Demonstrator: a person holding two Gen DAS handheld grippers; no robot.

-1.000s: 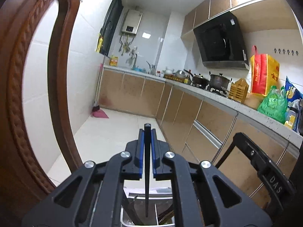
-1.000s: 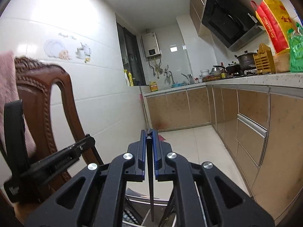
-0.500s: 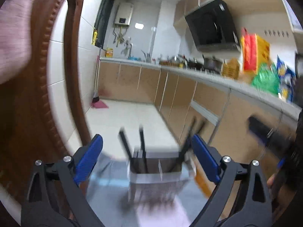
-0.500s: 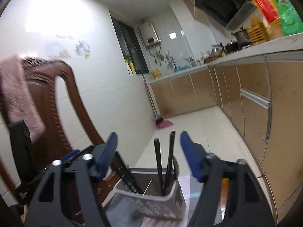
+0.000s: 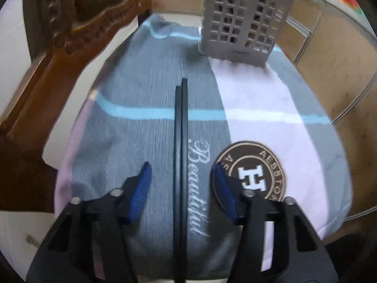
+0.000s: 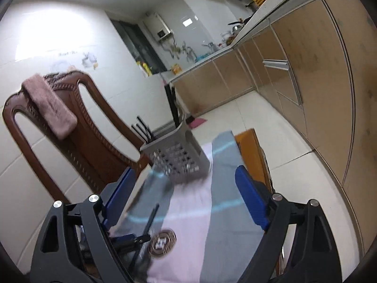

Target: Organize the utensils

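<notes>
Towel [image 5: 146,89]: chopsticks [image 5: 181,155] lying; holder [image 5: 245,21] beyond.

Two black chopsticks [image 5: 181,165] lie side by side on one towel [image 5: 271,108], running from 6 o'clock toward 12 in the left wrist view. One gray perforated utensil holder [image 5: 245,21] stands at 12 o'clock. In the right wrist view at least four dark sticks [image 6: 143,131] rise from its 10 o'clock corner, and one or two more [image 6: 173,103] at its 12 o'clock side; blur prevents a firm count. One wooden chair [image 6: 77,127] carries one pink cloth [image 6: 49,107] at 9 o'clock. Two grippers show, the left gripper [image 5: 181,186] and the right gripper [image 6: 186,202], each with two blue-padded fingers spread apart.
</notes>
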